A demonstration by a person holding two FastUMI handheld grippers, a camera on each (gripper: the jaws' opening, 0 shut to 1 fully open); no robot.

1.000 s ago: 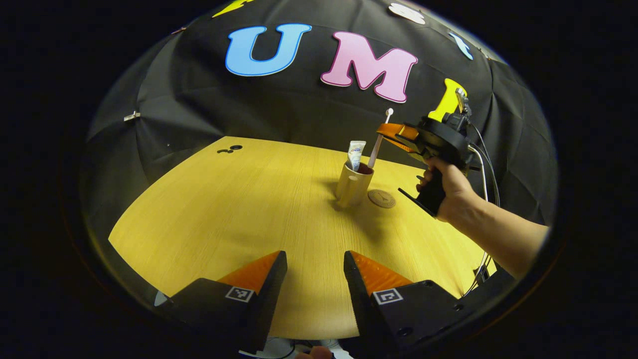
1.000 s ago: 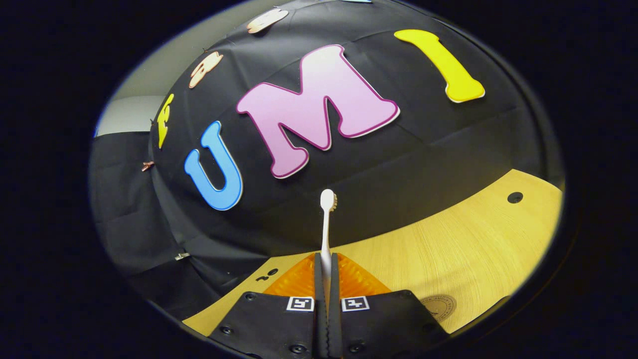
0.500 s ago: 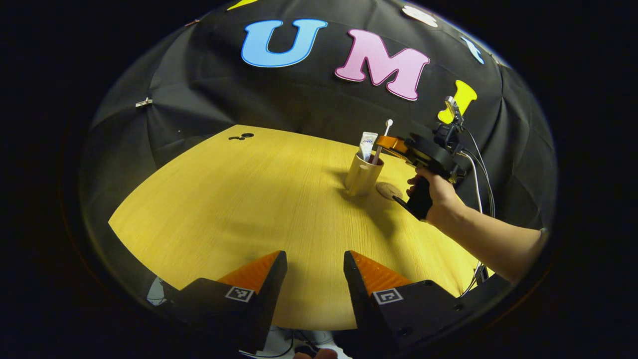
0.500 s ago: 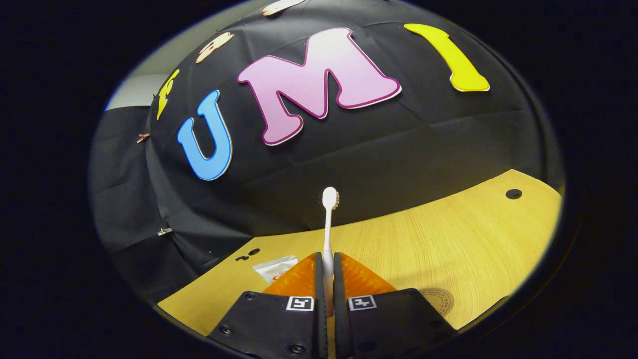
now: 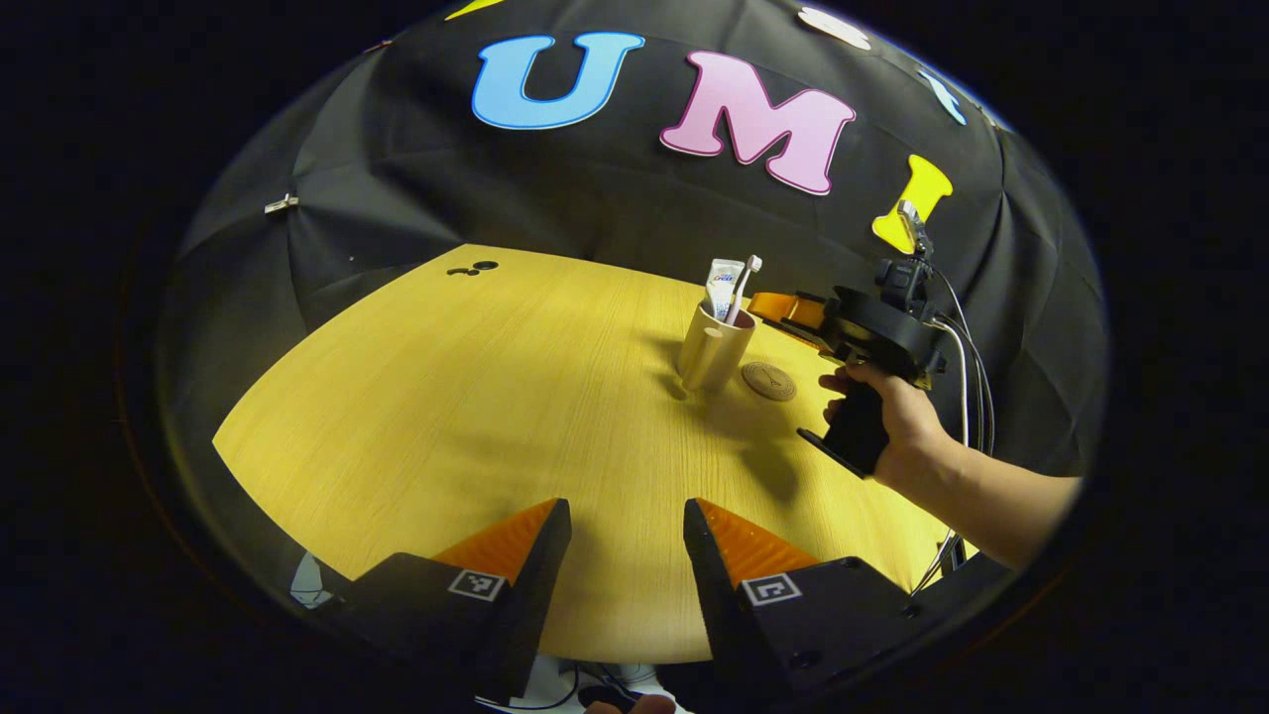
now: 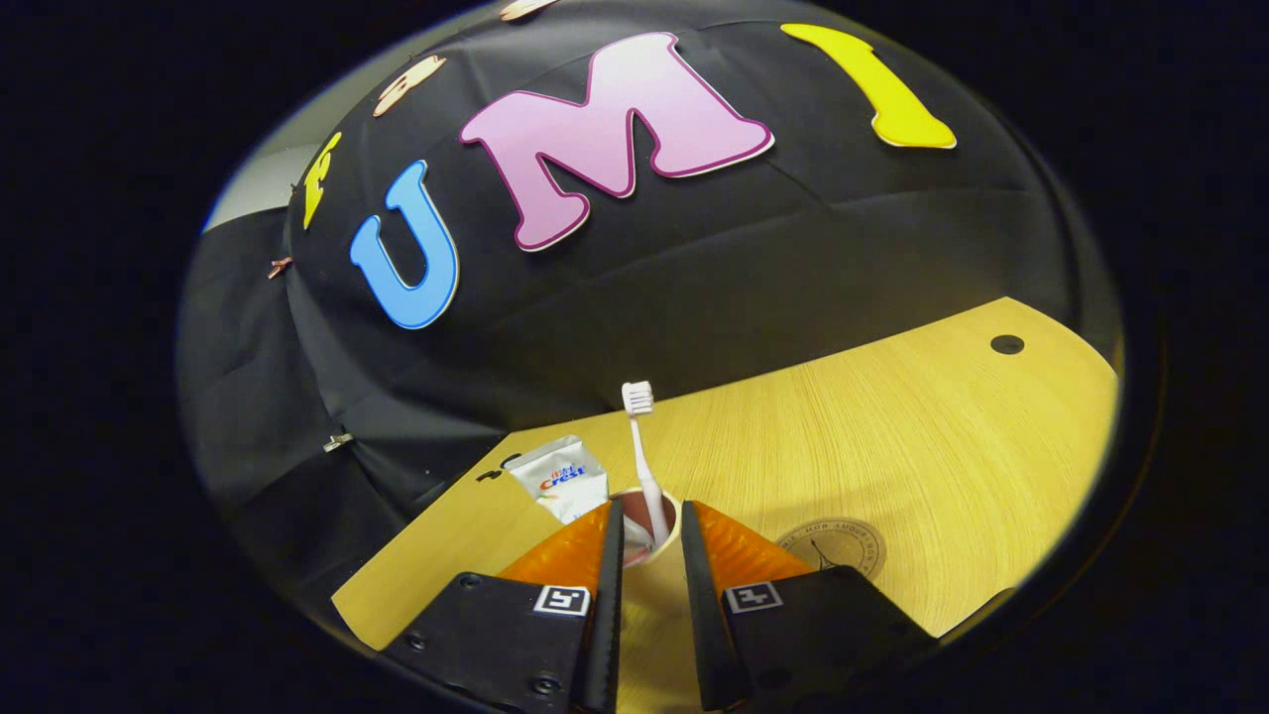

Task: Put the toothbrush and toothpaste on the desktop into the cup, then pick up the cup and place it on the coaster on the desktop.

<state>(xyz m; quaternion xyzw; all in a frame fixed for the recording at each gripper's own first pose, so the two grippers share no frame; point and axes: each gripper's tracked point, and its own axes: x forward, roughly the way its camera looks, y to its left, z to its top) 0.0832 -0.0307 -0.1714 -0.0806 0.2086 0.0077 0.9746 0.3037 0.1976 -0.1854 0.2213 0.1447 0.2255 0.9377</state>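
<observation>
A tan cup stands upright on the yellow wooden table, holding a white toothpaste tube and a white toothbrush that leans against its rim. A round coaster lies just right of the cup. A hand holds my right gripper behind and right of the cup. In the right gripper view my right gripper is open, with the toothbrush, the toothpaste and the cup just beyond its tips, and the coaster to the right. Near the table's front edge my left gripper is open and holds nothing.
Small dark holes mark the table's far left part, and another hole lies at its far right. Cables trail from the right gripper. The black cloth wall rises right behind the table.
My right gripper has opened and let go of the toothbrush, which dropped deeper into the cup. The gripper then drew back a little to the right. My left gripper stayed put.
</observation>
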